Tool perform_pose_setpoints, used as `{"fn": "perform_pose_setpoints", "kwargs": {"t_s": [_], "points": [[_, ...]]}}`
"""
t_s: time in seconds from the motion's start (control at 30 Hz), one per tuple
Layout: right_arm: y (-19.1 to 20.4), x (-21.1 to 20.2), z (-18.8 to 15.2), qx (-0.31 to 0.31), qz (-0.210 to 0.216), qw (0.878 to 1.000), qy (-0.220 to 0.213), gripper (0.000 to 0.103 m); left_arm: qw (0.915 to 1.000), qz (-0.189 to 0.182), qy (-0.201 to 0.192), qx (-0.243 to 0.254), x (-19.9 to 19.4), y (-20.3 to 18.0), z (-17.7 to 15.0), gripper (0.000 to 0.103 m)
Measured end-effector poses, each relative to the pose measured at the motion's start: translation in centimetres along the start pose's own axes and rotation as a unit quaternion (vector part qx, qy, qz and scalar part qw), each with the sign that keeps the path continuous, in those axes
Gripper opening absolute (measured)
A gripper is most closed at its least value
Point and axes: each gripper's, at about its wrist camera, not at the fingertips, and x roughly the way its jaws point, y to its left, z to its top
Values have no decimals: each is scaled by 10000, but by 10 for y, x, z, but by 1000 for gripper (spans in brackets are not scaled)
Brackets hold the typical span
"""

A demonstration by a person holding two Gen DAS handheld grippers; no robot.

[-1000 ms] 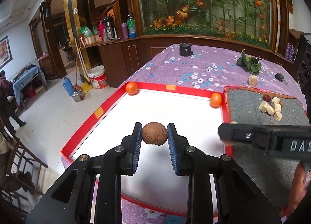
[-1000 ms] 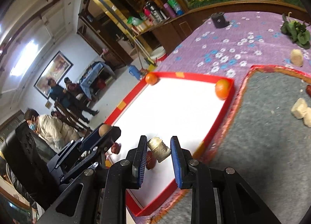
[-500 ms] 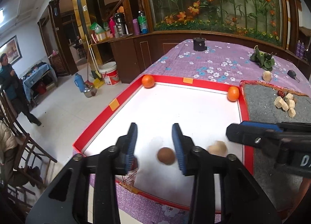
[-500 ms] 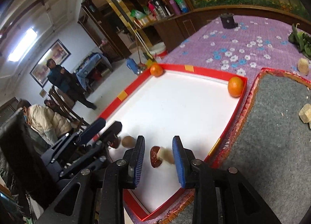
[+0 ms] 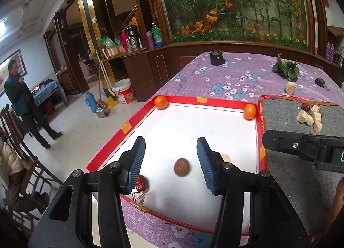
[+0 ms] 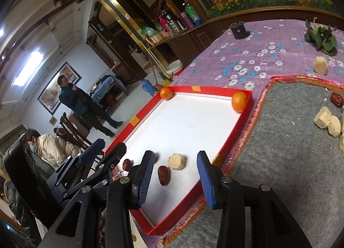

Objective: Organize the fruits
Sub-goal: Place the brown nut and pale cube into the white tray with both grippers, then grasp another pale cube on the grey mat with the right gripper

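A red-rimmed white tray (image 5: pixel 126 127) holds an orange (image 5: pixel 161 102) in each far corner. A round brown fruit (image 5: pixel 181 167) lies on the tray floor below my left gripper (image 5: pixel 171 161), whose jaws are opening and touch nothing. A red date (image 5: pixel 142 183) lies by its left finger. In the right wrist view, my right gripper (image 6: pixel 175 174) is also opening above a pale round piece (image 6: pixel 176 161) and a dark red date (image 6: pixel 163 175), pads clear of both. My left gripper (image 6: pixel 105 151) hangs to its left.
A grey felt mat (image 5: pixel 286 183) to the right of the tray carries several pale pieces (image 5: pixel 309 118) and a date (image 5: pixel 305 106). The purple flowered cloth (image 5: pixel 236 80) bears a black pot (image 5: pixel 216 57) and green leaves (image 5: pixel 287 69). People stand and sit on the left.
Both grippers have opened. The brown fruit left the left jaws and the pale piece left the right jaws; both now lie on the tray floor.
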Motion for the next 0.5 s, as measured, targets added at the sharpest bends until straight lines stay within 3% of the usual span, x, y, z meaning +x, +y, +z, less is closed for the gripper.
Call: {"fn": "perform_pose_setpoints", "kwargs": {"t_s": [0.5], "points": [[-17, -20, 6, 107, 55, 9997, -197, 40, 9999, 44, -82, 110, -7, -11, 7, 50]]}}
